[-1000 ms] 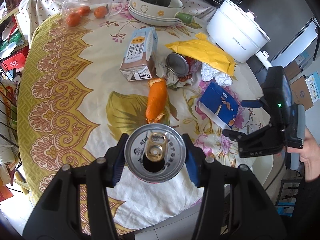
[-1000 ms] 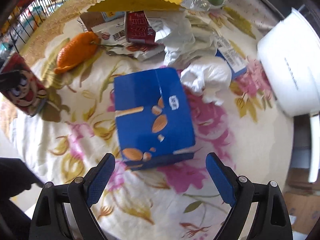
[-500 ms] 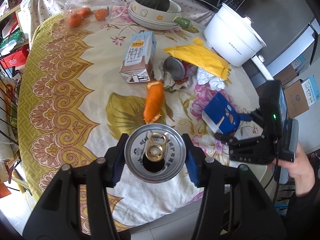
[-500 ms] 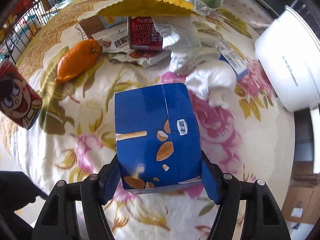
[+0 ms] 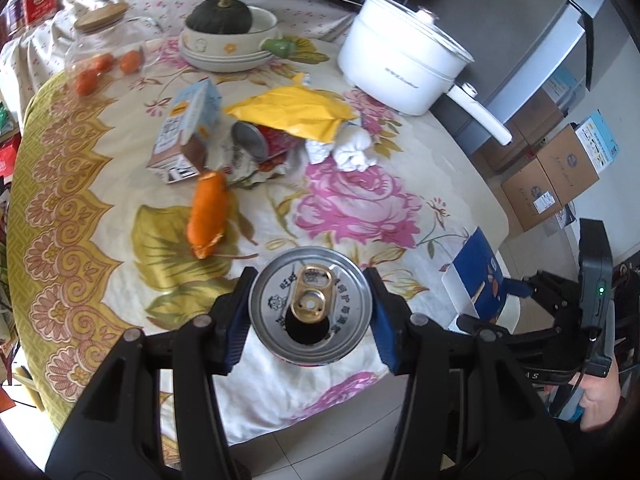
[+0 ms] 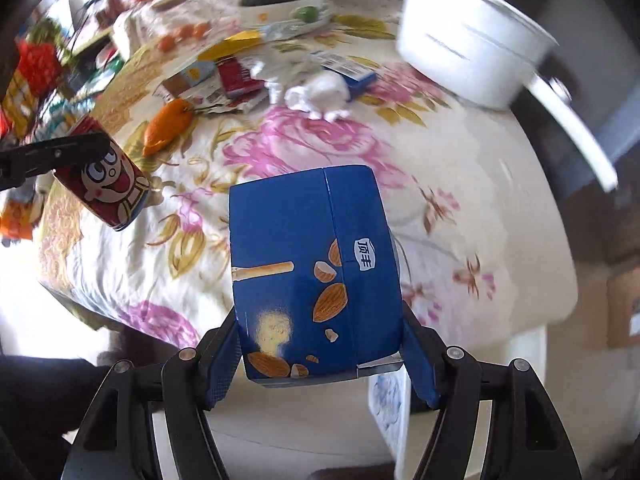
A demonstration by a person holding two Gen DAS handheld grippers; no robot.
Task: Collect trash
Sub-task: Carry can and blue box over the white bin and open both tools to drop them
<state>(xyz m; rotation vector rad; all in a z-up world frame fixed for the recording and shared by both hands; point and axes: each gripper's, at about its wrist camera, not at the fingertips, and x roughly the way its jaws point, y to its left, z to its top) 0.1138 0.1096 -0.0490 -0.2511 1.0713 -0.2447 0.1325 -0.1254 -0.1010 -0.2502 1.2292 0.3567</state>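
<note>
Left tool [image 5: 310, 314] clamped on opened drink can [image 5: 309, 311]; right tool [image 6: 320, 354] gripping blue snack box [image 6: 314, 276], both raised above the table [image 5: 360, 216].

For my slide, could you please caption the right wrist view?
Right gripper lifts a blue snack box above the floral tablecloth.

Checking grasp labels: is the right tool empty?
No, the right tool is shut on the blue snack box, with its pads pressed against both sides.
</note>
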